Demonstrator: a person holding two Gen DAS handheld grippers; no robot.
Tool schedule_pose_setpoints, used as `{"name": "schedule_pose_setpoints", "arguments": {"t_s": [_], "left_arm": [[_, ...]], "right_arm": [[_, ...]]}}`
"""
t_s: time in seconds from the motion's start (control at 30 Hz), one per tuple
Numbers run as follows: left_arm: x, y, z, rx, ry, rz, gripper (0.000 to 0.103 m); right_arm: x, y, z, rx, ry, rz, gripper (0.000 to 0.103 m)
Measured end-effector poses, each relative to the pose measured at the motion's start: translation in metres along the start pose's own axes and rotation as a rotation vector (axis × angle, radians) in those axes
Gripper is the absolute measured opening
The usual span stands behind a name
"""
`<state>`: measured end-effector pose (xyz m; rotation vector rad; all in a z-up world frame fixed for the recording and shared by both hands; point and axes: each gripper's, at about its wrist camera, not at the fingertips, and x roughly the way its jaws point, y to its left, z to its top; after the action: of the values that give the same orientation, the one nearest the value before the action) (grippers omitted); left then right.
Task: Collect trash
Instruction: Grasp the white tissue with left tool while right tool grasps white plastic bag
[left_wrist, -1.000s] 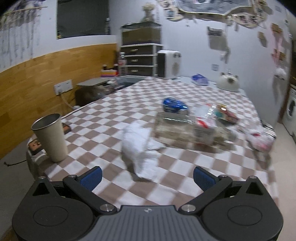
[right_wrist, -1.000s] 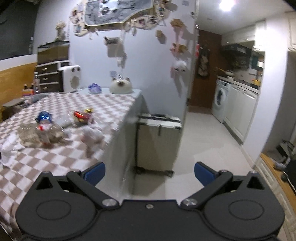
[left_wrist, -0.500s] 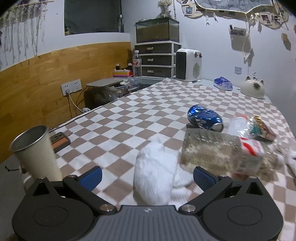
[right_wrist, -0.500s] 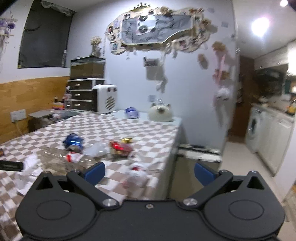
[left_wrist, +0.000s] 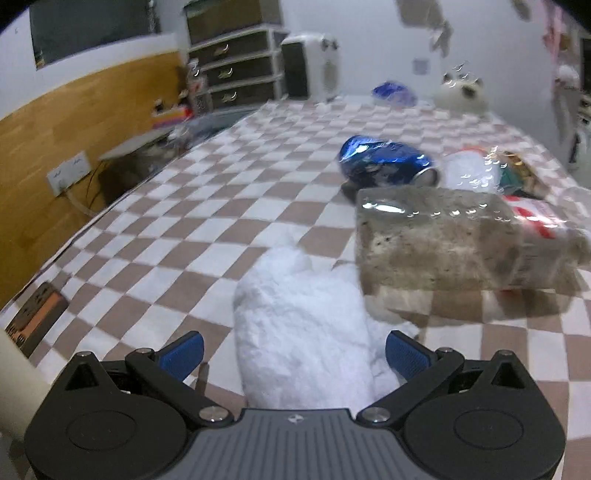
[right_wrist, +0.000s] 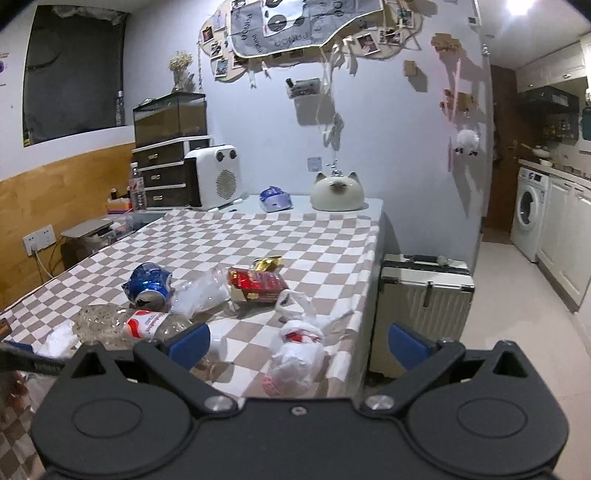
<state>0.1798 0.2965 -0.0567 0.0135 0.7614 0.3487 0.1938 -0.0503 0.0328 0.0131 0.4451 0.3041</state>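
Trash lies on a brown-and-white checked tablecloth (left_wrist: 221, 206). In the left wrist view a crumpled white tissue (left_wrist: 295, 306) lies between the spread fingers of my left gripper (left_wrist: 294, 354), which is open. Behind it lie a clear plastic bottle with a red label (left_wrist: 461, 240), a crushed blue can (left_wrist: 384, 164) and snack wrappers (left_wrist: 517, 173). My right gripper (right_wrist: 299, 341) is open above the table's near right corner, over a knotted white plastic bag (right_wrist: 299, 365). The right wrist view also shows the can (right_wrist: 149, 286), the bottle (right_wrist: 147, 325), a red wrapper (right_wrist: 256, 282) and the tissue (right_wrist: 59, 338).
A pale cup (left_wrist: 11, 376) and a small orange-and-black object (left_wrist: 35, 321) sit at the table's left edge. A white heater (right_wrist: 214, 177) and a cat-shaped pot (right_wrist: 336, 192) stand at the far end. A cream suitcase (right_wrist: 421, 302) stands on the floor beside the table.
My left gripper has moved forward and lower, so the tissue now lies between its fingers. My right gripper has swung left from the floor toward the table and now faces the trash.
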Motion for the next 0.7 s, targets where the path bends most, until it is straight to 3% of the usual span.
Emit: {"name": "schedule_pose_setpoints", "arguments": {"t_s": [0.07,0.17,0.3,0.47,0.6,0.7], "left_arm": [[-0.001,0.003,-0.006,-0.004,-0.001,-0.045,0.103],[-0.005,0.015,-0.02,-0.088,-0.027,-0.089,0.103],[-0.014,0.014,-0.032,-0.047,-0.058,-0.108,0.103],[-0.029,0.011,-0.033,-0.042,-0.107,-0.103,0.101],[-0.039,0.011,-0.016,-0.03,-0.158,-0.119,0.101],[-0.031,0.003,0.0,0.027,-0.114,-0.114,0.097]], "right_arm": [[0.005,0.002,0.001,0.003,0.007,0.018,0.103],[0.013,0.004,0.0,0.002,0.023,0.038,0.103],[0.027,0.004,-0.005,0.026,0.048,0.036,0.102],[0.048,-0.001,-0.012,0.095,0.096,0.028,0.083],[0.065,-0.011,-0.017,0.192,0.135,0.016,0.069],[0.074,-0.019,-0.017,0.259,0.142,0.027,0.055]]}}
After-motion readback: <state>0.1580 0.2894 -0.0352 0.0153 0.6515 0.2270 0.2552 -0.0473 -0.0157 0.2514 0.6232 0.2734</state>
